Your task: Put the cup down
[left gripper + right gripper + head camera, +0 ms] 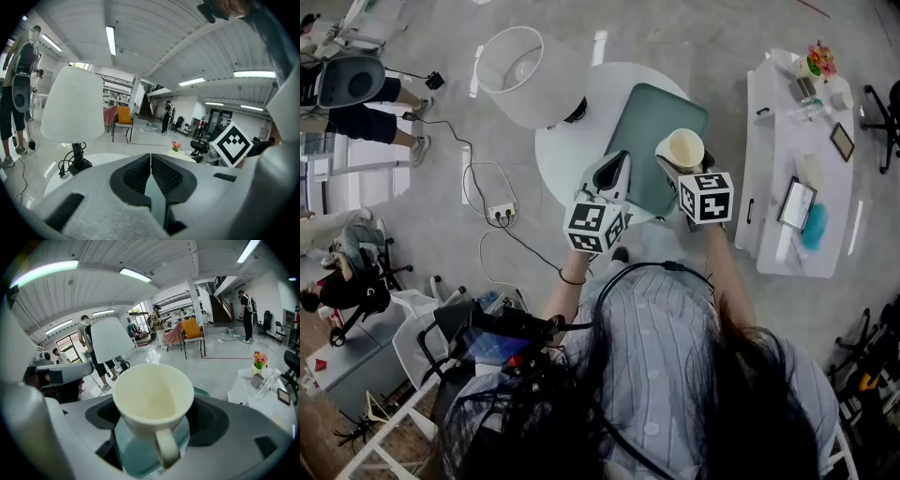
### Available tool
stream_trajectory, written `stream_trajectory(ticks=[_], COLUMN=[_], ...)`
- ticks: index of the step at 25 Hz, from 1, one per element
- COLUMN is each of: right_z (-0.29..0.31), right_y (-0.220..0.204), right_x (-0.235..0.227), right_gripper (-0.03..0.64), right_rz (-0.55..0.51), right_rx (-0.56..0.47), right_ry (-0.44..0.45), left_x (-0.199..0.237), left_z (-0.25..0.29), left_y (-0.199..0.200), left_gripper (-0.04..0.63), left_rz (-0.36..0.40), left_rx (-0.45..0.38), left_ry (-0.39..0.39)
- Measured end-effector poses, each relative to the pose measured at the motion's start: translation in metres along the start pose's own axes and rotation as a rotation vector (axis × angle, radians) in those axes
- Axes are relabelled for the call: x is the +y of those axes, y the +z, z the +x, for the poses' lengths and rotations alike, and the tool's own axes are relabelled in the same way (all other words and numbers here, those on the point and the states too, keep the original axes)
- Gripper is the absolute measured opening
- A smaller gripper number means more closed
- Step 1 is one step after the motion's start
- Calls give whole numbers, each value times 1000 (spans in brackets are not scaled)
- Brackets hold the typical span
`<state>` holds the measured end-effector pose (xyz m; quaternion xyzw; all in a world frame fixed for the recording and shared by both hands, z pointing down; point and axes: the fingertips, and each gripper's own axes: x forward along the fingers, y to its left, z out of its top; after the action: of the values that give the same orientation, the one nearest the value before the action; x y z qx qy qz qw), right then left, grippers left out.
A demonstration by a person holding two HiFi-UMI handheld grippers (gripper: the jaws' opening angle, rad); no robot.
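A cream cup [685,148] with a handle is held upright between the jaws of my right gripper [680,165], just above a teal mat [652,117] on a round white table [555,155]. In the right gripper view the cup [152,397] fills the space between the jaws of the right gripper [154,423], its handle faces the camera, and the teal mat [133,458] shows below it. My left gripper [612,174] hovers over the mat's near left edge with nothing in it. In the left gripper view the pads of the left gripper [150,172] are pressed together.
A lamp with a white shade [521,73] stands at the table's far left; its shade [72,105] shows in the left gripper view. A white side table [773,141] with small items stands at the right. A power strip [502,214] and cables lie on the floor at the left.
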<state>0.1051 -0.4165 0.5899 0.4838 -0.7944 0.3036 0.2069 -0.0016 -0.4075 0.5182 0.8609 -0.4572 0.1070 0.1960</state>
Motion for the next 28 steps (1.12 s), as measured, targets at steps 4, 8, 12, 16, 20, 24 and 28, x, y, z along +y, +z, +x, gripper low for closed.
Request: stream_trajectory(ticks=[4, 8, 12, 16, 20, 24, 28], right_z=[26, 51, 77, 100, 118, 130, 140], right_y=[4, 7, 8, 11, 10, 11, 12], right_x=[-14, -28, -44, -54, -61, -67, -68], right_gripper=[409, 409, 408, 409, 409, 410, 409], right_rz=[-13, -30, -35, -49, -102, -191, -260], right_rx=[25, 43, 58, 60, 66, 78, 80], right_ry=[1, -11, -36, -51, -87, -126, -143], left_x=[6, 14, 22, 29, 34, 35, 37], left_z=[14, 24, 33, 39, 41, 40, 34], left_y=[2, 3, 2, -1, -2, -5, -9], left_gripper=[18, 18, 18, 18, 18, 18, 18], left_rz=[-1, -2, -7, -11, -8, -9, -11], left_rx=[10, 20, 30, 43, 54, 61, 74], left_ry=[10, 25, 37, 43, 44, 46, 50])
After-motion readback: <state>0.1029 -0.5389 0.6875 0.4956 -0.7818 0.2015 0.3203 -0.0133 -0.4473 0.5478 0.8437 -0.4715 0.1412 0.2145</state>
